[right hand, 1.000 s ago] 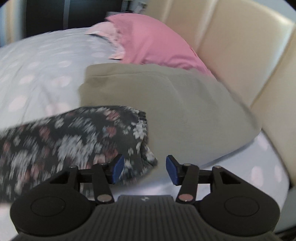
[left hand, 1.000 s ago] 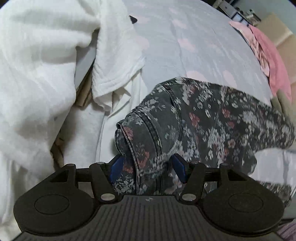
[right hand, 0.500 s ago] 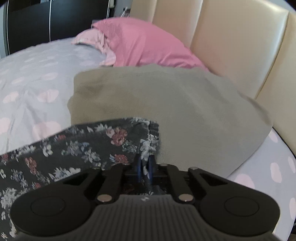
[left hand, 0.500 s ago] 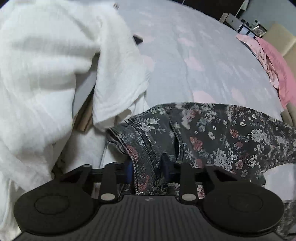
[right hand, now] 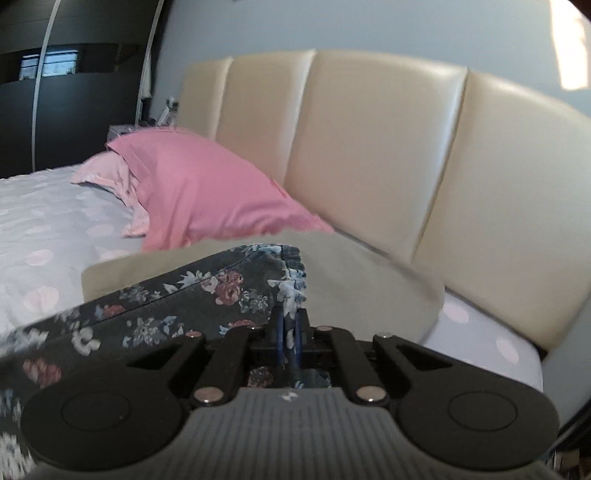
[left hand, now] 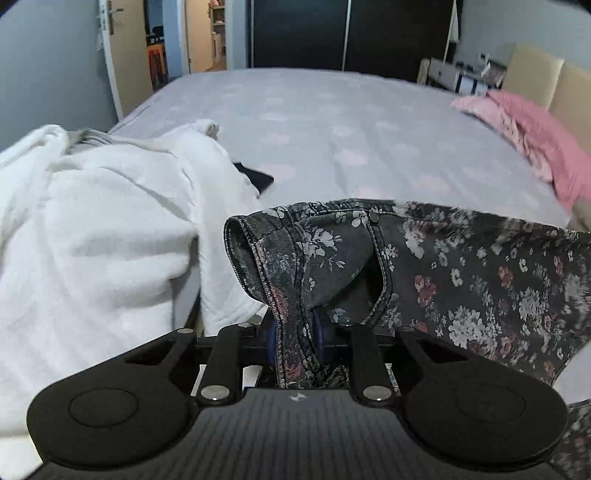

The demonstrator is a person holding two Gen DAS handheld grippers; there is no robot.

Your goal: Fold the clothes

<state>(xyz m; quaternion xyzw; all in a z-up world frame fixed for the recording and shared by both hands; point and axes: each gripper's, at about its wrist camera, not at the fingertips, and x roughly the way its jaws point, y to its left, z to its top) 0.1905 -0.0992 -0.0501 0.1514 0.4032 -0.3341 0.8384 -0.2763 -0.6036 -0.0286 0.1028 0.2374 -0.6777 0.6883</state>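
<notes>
the left gripper (left hand: 295,332) is clamped tight on the waistband end of the floral trousers (left hand: 461,273), a dark grey denim-like pair printed with small white and red flowers. the thick band is bunched between the two blue pads, and the open waist gapes to the upper left of the pinch, with a metal button showing on the band. from there the trousers stretch away to the right across the left wrist view, held up off the bed (left hand: 332,122).

the right gripper (right hand: 290,330) is likewise closed on the floral trousers (right hand: 207,291), its blue pads nearly touching with a thin hem edge nipped between them. the cloth runs from that pinch down and to the left, blurring at the frame's edge. so the trousers hang between the two grippers, one end in each, above the near part of the bed.

the bed carries a pale grey cover with faint pink spots. to the left of the left gripper lies a heap of white fluffy fabric (left hand: 103,229), with a small dark item (left hand: 256,177) peeking out at its far edge. in the right wrist view an olive-beige pillow (right hand: 369,280) sits just behind the held hem, a pink pillow (right hand: 199,195) lies beyond it, and both rest against a cream padded headboard (right hand: 369,147). the pink pillow (left hand: 532,144) also shows at the right in the left wrist view. a dark wardrobe (left hand: 299,33) and an open door (left hand: 125,55) stand beyond the bed's far side.
</notes>
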